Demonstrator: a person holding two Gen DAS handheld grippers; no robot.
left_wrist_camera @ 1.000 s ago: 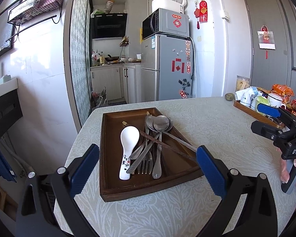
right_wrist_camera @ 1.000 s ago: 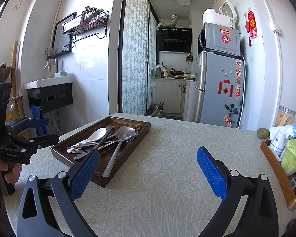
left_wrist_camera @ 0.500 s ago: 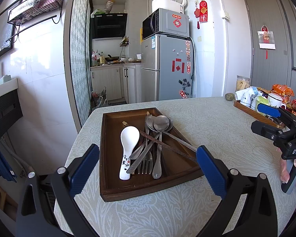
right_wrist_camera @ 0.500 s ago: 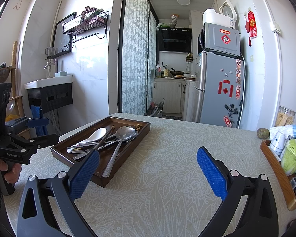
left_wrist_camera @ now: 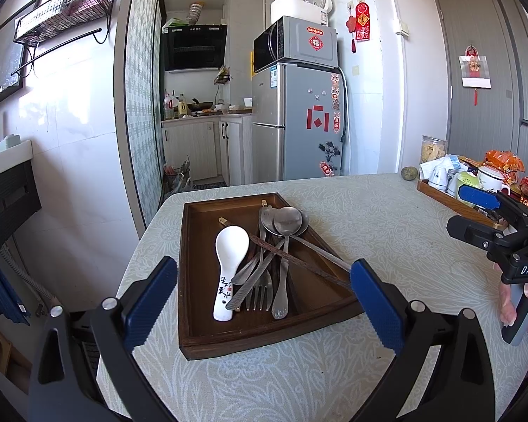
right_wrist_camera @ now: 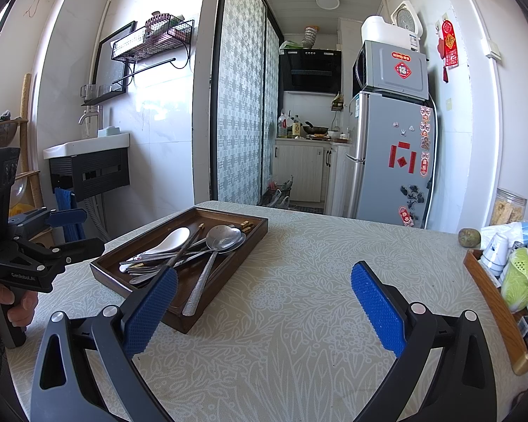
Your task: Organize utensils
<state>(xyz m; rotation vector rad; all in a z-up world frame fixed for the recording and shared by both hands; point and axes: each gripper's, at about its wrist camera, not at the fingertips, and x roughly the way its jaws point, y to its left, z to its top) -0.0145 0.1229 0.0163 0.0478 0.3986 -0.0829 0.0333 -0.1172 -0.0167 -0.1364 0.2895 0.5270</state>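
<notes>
A dark wooden tray (left_wrist_camera: pixel 200 316) (right_wrist_camera: pixel 253 232) on the table holds a jumbled pile of utensils: a white ceramic spoon (left_wrist_camera: pixel 228 263) (right_wrist_camera: pixel 172 239), metal spoons (left_wrist_camera: pixel 288 221) (right_wrist_camera: pixel 223 237), a fork (left_wrist_camera: pixel 260 292), a knife and dark chopsticks (left_wrist_camera: pixel 299 262). My left gripper (left_wrist_camera: pixel 264 302) hovers open just before the tray's near edge, nothing between its blue pads. My right gripper (right_wrist_camera: pixel 264 309) is open over bare tablecloth to the right of the tray. Each gripper shows in the other's view, held by a hand.
A second wooden tray (right_wrist_camera: pixel 489 299) (left_wrist_camera: pixel 450 200) with cups, a green strainer and snack packets stands at the table's right side, a jar (left_wrist_camera: pixel 431 149) and a small round fruit (right_wrist_camera: pixel 469 237) beside it. The table's left edge (left_wrist_camera: pixel 137 256) drops off beside the utensil tray.
</notes>
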